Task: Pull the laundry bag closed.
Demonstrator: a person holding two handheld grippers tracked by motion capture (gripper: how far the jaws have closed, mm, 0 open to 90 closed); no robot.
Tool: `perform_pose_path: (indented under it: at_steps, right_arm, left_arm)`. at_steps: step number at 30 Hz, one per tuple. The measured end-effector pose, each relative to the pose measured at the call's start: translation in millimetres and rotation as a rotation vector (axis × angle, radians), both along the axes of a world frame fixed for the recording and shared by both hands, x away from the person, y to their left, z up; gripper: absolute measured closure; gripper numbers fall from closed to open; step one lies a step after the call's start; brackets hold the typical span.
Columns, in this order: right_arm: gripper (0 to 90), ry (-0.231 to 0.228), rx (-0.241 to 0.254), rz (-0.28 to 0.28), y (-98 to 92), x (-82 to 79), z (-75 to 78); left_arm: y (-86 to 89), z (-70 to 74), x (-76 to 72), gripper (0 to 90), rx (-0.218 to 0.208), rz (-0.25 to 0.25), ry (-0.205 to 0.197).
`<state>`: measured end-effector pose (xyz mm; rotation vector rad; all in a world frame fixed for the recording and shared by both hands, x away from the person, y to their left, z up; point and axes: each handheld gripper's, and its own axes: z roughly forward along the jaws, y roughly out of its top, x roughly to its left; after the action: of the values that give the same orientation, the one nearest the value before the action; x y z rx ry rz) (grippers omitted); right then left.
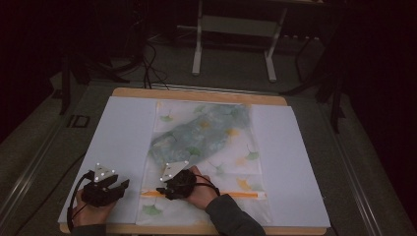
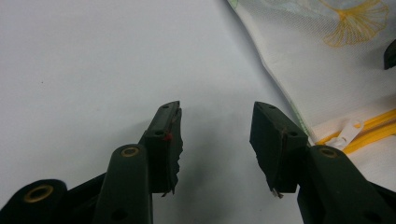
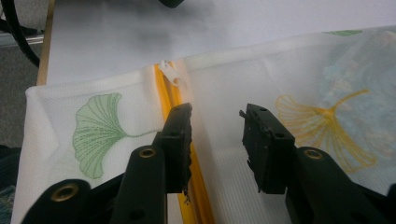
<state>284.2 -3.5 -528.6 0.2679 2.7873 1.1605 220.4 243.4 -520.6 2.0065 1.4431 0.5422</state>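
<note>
A white mesh bag (image 1: 236,162) printed with ginkgo leaves lies flat on a white sheet (image 1: 123,132), and a pale green cloth (image 1: 201,132) shows through it. An orange zipper (image 1: 241,195) runs across the bag near the front edge. My right gripper (image 1: 160,191) hovers over the zipper's left end. In the right gripper view its jaws (image 3: 217,112) stand open over the mesh, just beside the orange zipper (image 3: 163,88), whose white pull (image 3: 169,72) lies ahead. My left gripper (image 1: 123,184) rests open over the bare sheet left of the bag (image 2: 336,70), with nothing between the jaws (image 2: 217,112).
The sheet covers a wooden table (image 1: 196,93) whose edge shows at the back and front. Beyond the table, a white metal stand (image 1: 196,44) and dark cables (image 1: 147,64) sit on the grey floor. Bare sheet flanks the bag on both sides.
</note>
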Motion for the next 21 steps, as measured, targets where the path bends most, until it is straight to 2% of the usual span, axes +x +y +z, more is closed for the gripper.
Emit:
perform_pose_path:
  at_steps: [6,12,21]
  right_arm:
    - [65.7,0.01,-0.002,0.021,6.2,-1.6,-2.9]
    - [72.3,0.003,-0.015,0.052,13.8,-4.6,-3.9]
    - [69.5,0.011,-0.011,0.066,25.0,-7.8,-5.8]
  left_arm:
    - [0.3,-0.3,0.0,52.6,0.0,0.004,-0.001]
    - [1.0,-0.3,-0.3,52.5,-0.001,0.01,-0.002]
    - [0.7,-0.9,0.1,52.4,0.004,0.003,0.002]
